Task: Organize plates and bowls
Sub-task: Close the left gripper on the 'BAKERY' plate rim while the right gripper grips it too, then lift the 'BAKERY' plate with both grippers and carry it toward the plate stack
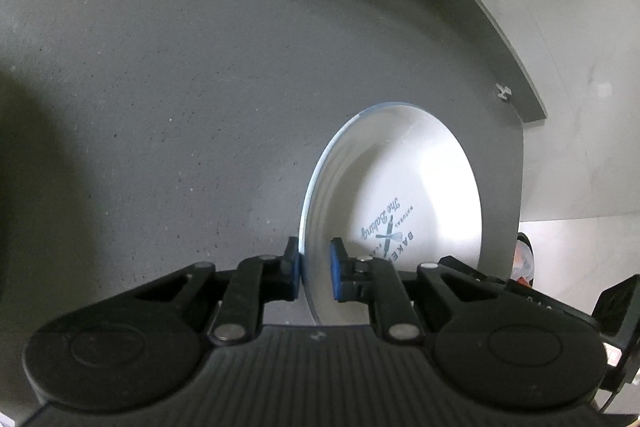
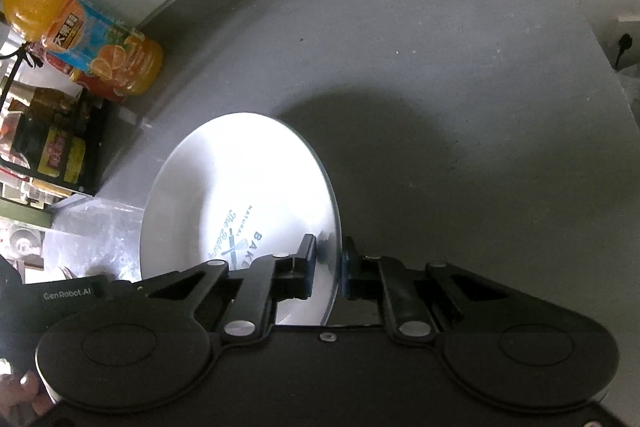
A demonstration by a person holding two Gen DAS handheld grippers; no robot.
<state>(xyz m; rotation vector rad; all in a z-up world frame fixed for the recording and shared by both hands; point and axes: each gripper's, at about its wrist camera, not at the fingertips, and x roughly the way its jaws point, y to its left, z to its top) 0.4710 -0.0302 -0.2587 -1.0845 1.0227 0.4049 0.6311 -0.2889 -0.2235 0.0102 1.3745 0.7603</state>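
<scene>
Over the grey countertop [image 1: 180, 87], a white printed plate [image 1: 400, 195] is held between both grippers, each at an opposite rim. The left gripper [image 1: 315, 269] straddles one edge: the rim passes between its blue-padded fingers, which are narrowed onto it. The right gripper [image 2: 327, 267] clamps the opposite edge the same way. An orange juice bottle [image 2: 84, 39] stands at the counter's far edge, well apart from the plate.
</scene>
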